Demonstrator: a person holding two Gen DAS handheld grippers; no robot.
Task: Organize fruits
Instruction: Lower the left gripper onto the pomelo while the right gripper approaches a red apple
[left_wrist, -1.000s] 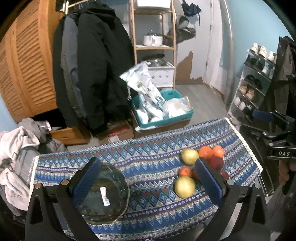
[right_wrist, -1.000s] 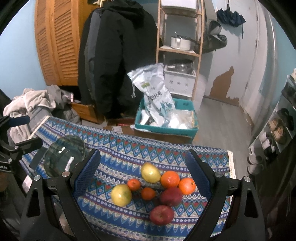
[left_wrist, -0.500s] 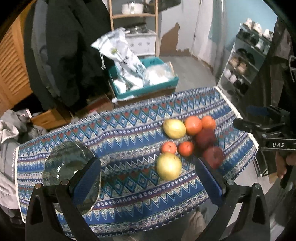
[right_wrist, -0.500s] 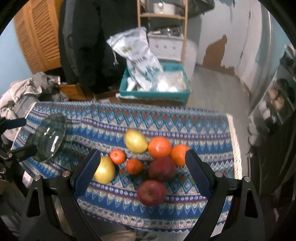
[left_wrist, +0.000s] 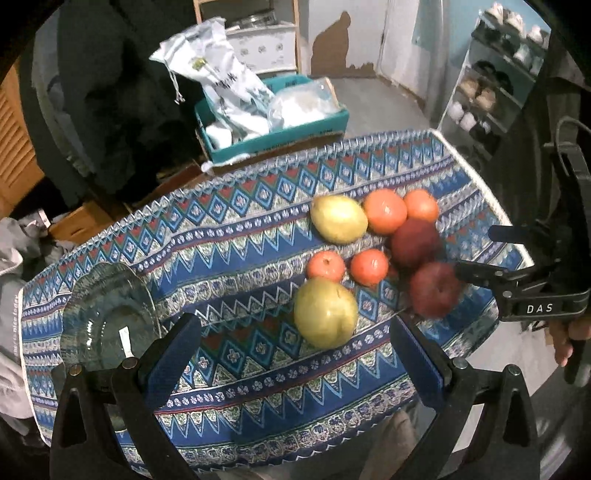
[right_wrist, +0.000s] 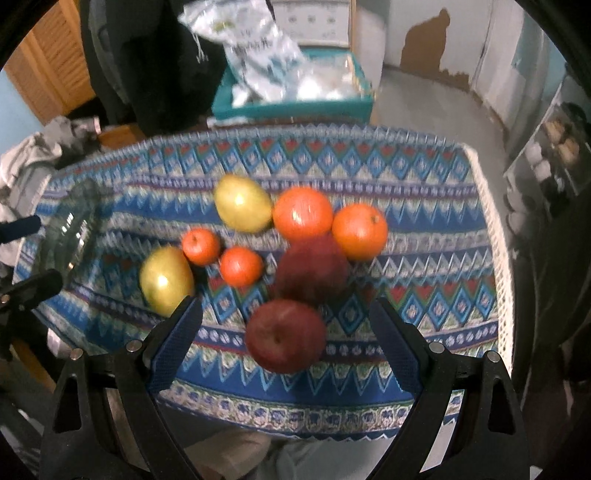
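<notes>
Fruit cluster (right_wrist: 280, 258) on tablecloth (right_wrist: 424, 295), right half of table. Glass bowl (left_wrist: 107, 321) on left end, well apart from fruit. I see nearest apple (right_wrist: 284, 336) at front of cluster, second apple (right_wrist: 314, 273) just behind it. Two pears (right_wrist: 166, 280) on cluster's left side. Bin (left_wrist: 273, 125) on floor behind table.

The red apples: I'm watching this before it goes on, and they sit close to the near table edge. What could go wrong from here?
The nearest red apple lies between the open right gripper fingers, close to the table's near edge; a clumsy close might roll it off. It also sits close against the second red apple, so a push could scatter the cluster. The glass bowl lies at the far left, a long carry.
</notes>
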